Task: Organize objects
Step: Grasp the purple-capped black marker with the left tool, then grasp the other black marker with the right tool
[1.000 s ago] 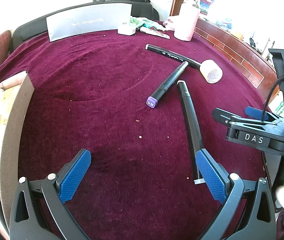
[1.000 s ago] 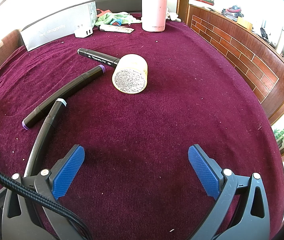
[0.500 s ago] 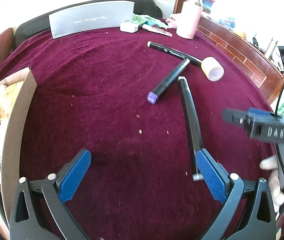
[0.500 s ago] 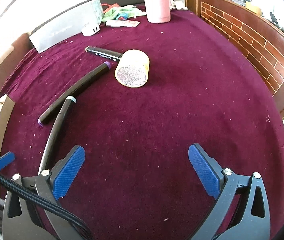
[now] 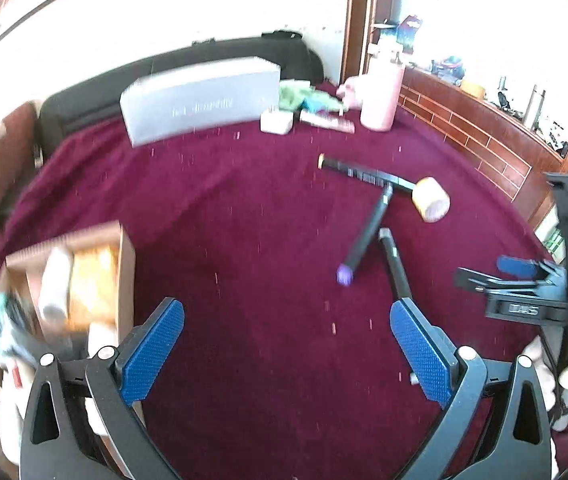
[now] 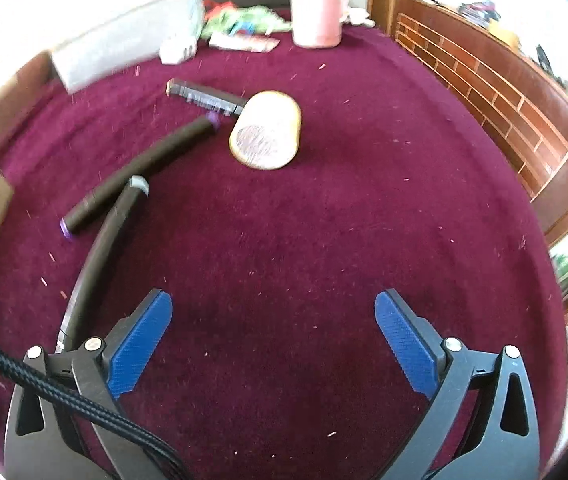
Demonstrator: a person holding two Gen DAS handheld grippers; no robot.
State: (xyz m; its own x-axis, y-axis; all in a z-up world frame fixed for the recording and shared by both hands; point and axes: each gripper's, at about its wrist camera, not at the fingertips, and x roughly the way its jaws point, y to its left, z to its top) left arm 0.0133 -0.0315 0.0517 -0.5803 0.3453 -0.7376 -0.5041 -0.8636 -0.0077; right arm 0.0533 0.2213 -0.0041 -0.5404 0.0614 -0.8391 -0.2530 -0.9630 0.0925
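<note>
- A cardboard box (image 5: 125, 276) stands at the far left of the maroon cloth (image 5: 267, 208), with a white bottle and orange packs inside; its contents are blurred
- The left gripper (image 5: 286, 344) hovers over bare cloth just right of the box, its blue pads spread wide with nothing between them
- At the far side lie a grey carton (image 5: 199, 104), a small white charger (image 5: 277, 123) and a pink bottle (image 5: 380, 98)
- Three black markers sit right of centre: a far marker (image 5: 360, 174) touching the small yellow jar (image 5: 430, 199), a purple-capped marker (image 5: 366, 236) angled below it, and a grey-tipped marker (image 5: 396, 264) whose near end passes behind the left gripper's right finger
- The yellow jar lies on its side, its label end facing the right wrist camera
- The right gripper (image 6: 271, 340) is at the right edge of the left view, over the cloth; its jaws stand wide apart and empty, the grey-tipped marker just left of its left finger
- A hand (image 5: 564, 376) holds its handle
</note>
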